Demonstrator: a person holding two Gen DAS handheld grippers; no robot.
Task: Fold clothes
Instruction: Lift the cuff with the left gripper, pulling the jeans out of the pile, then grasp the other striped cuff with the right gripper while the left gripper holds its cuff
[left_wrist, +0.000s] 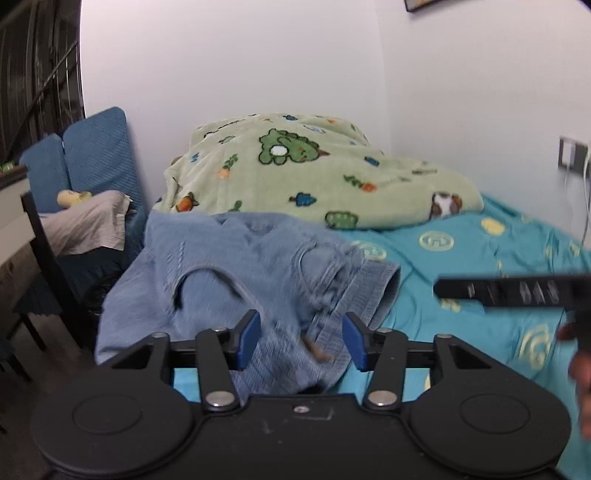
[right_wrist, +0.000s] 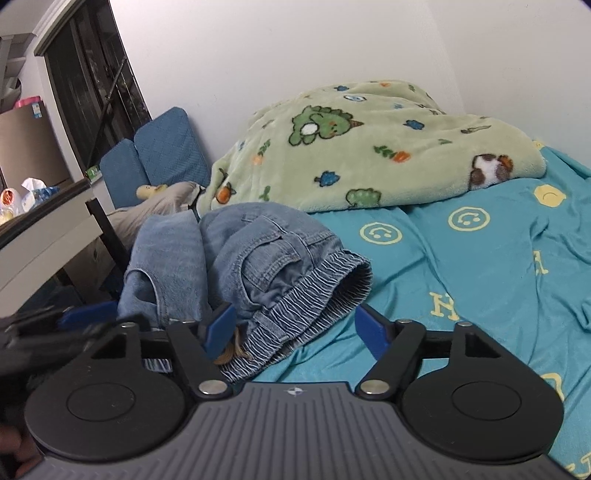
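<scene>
A crumpled pair of blue denim shorts (left_wrist: 258, 266) lies on the left side of the bed, its elastic waistband (right_wrist: 321, 291) facing right and a brown drawstring (right_wrist: 232, 350) at the near edge. My left gripper (left_wrist: 301, 341) is open, hovering just above the near part of the shorts, nothing between its blue pads. My right gripper (right_wrist: 295, 328) is also open, its left pad (right_wrist: 221, 326) close over the drawstring and waistband, its right pad over bare sheet. In the left wrist view the right gripper's side (left_wrist: 509, 291) shows as a blurred black bar at the right.
The bed has a turquoise sheet (right_wrist: 480, 266) with yellow smiley prints. A green cartoon fleece blanket (right_wrist: 369, 155) is heaped at the head against the white wall. Blue cushions (right_wrist: 162, 155), grey cloth and a desk edge (right_wrist: 48, 221) stand left of the bed.
</scene>
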